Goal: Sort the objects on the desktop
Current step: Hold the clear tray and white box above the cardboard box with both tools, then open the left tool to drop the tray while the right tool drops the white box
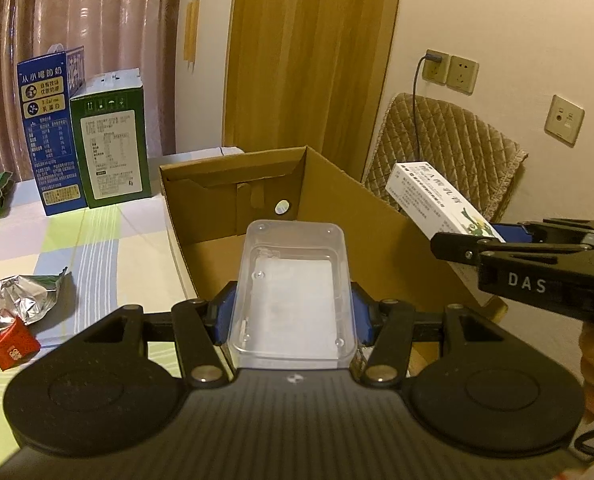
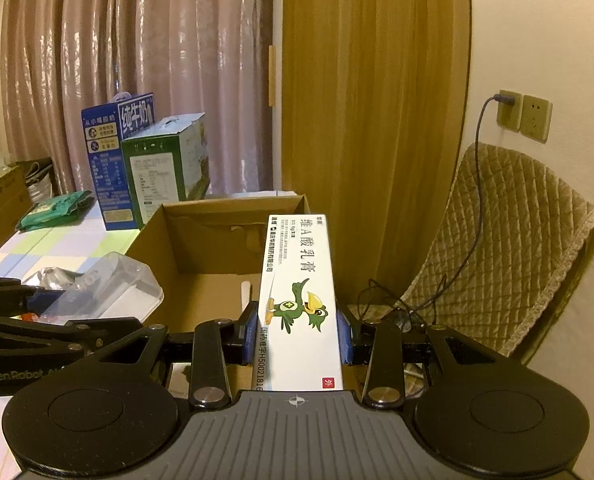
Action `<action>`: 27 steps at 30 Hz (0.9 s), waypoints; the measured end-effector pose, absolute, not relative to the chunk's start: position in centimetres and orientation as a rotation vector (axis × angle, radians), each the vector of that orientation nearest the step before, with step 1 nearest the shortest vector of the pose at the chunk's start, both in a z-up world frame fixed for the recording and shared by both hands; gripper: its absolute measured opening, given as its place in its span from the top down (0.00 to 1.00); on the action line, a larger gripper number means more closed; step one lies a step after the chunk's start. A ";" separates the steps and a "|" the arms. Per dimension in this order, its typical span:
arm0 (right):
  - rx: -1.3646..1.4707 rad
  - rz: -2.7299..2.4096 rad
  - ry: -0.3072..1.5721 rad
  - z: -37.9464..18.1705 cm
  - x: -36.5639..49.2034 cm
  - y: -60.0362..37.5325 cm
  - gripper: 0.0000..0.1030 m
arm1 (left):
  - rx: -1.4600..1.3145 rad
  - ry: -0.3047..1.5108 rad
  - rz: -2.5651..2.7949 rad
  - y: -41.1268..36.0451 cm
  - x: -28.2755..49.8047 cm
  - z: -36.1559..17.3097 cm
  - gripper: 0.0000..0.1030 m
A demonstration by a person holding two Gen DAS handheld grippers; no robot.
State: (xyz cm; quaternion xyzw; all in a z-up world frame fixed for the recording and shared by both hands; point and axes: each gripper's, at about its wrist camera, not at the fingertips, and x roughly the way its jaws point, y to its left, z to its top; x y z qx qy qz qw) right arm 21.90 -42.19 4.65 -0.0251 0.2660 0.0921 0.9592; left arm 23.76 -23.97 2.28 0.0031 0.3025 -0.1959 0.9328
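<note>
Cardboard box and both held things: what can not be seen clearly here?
- Box floor: left view, clear case covers most; right view, carton covers part.
- Case contents: blurred.
- Carton small print: too small.
- Red packet: left view, tongs body cuts it.

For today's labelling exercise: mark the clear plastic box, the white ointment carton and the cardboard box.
clear plastic box (image 1: 293,292), left wrist view, its base.
white ointment carton (image 2: 299,280), right wrist view, printed top face.
cardboard box (image 1: 377,232), left wrist view, inner right wall.
</note>
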 end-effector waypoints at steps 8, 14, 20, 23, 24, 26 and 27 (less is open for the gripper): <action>-0.051 0.191 0.555 3.7 22.9 -41.9 0.66 | 0.005 0.631 -0.407 -23.7 25.8 1.7 0.50; -0.047 0.198 0.569 3.0 23.1 -41.7 0.66 | -0.007 0.626 -0.391 -22.5 25.2 1.6 0.50; -0.047 0.205 0.572 2.9 23.0 -41.3 0.66 | -0.019 0.623 -0.375 -21.5 24.6 1.8 0.50; -0.049 0.209 0.572 3.0 23.1 -41.0 0.66 | -0.025 0.618 -0.372 -21.2 24.4 2.0 0.50; -0.050 0.210 0.572 3.1 23.2 -40.9 0.66 | -0.026 0.617 -0.371 -21.1 24.4 2.1 0.50; -0.050 0.212 0.572 3.1 23.3 -40.6 0.66 | -0.029 0.615 -0.368 -20.9 24.3 2.1 0.50; -0.050 0.213 0.572 3.1 23.4 -40.5 0.66 | -0.029 0.615 -0.366 -20.8 24.3 2.0 0.50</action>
